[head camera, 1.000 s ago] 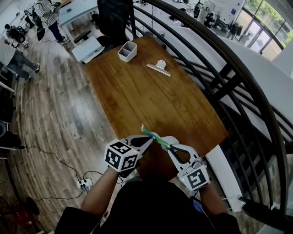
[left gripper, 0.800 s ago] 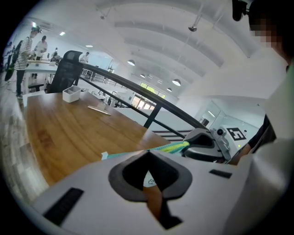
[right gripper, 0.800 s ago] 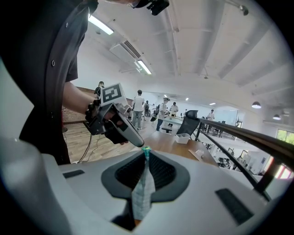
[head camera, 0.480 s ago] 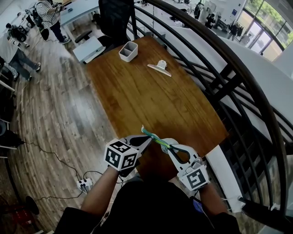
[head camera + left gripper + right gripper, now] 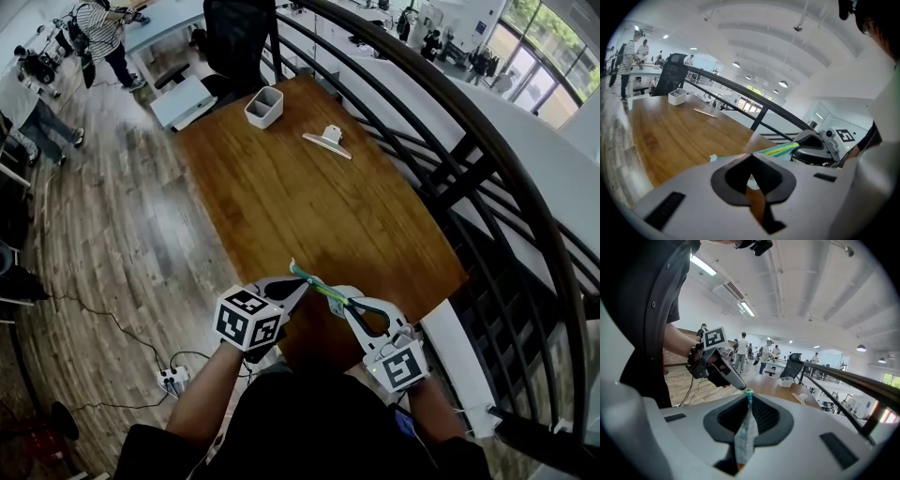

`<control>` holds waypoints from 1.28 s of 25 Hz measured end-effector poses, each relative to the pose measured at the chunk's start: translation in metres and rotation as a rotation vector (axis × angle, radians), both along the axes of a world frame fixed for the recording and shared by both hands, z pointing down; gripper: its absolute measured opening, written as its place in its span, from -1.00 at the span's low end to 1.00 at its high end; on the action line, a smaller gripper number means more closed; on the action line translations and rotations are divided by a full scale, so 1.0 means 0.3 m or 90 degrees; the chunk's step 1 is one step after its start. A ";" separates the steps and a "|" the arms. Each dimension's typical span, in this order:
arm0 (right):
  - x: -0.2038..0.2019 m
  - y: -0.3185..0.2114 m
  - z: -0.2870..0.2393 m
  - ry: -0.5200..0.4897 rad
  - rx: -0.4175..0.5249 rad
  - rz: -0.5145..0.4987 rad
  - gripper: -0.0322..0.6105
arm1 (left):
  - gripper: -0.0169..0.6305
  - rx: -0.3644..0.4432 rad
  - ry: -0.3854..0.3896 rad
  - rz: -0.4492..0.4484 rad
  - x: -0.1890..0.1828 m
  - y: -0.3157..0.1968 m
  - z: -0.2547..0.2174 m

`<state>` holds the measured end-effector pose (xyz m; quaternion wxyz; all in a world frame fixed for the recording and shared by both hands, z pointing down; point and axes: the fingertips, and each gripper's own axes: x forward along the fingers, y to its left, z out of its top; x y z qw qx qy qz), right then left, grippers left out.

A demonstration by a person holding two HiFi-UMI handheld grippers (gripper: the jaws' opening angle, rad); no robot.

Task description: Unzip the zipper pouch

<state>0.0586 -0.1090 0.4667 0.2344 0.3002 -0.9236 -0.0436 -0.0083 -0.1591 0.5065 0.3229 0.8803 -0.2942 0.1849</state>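
A slim zipper pouch (image 5: 320,285) with a teal and yellow-green edge hangs in the air over the near end of the wooden table (image 5: 300,197), stretched between both grippers. My left gripper (image 5: 302,284) is shut on the pouch's left end; the jaws hide whether it pinches the zipper pull. In the left gripper view the yellow-green edge (image 5: 780,149) runs from the closed jaw tips (image 5: 750,154) toward the right gripper (image 5: 815,151). My right gripper (image 5: 345,305) is shut on the pouch. Its own view shows pale checked fabric (image 5: 746,432) clamped between the jaws, with a teal tip (image 5: 749,393) poking out.
A white bin (image 5: 262,106) and a flat white clip-like piece (image 5: 327,139) lie at the table's far end. A black chair (image 5: 234,37) stands beyond it. A dark curved railing (image 5: 450,141) runs along the right. A power strip (image 5: 172,380) lies on the floor at left.
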 end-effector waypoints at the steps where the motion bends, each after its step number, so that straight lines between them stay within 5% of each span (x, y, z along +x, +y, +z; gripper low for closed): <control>1: -0.001 -0.002 -0.003 -0.002 0.002 -0.001 -0.81 | -0.91 0.002 -0.005 -0.002 -0.003 -0.002 0.002; 32: 0.049 -0.028 -0.019 -0.007 0.011 0.022 -0.81 | -0.91 0.010 -0.065 -0.038 -0.082 -0.059 0.042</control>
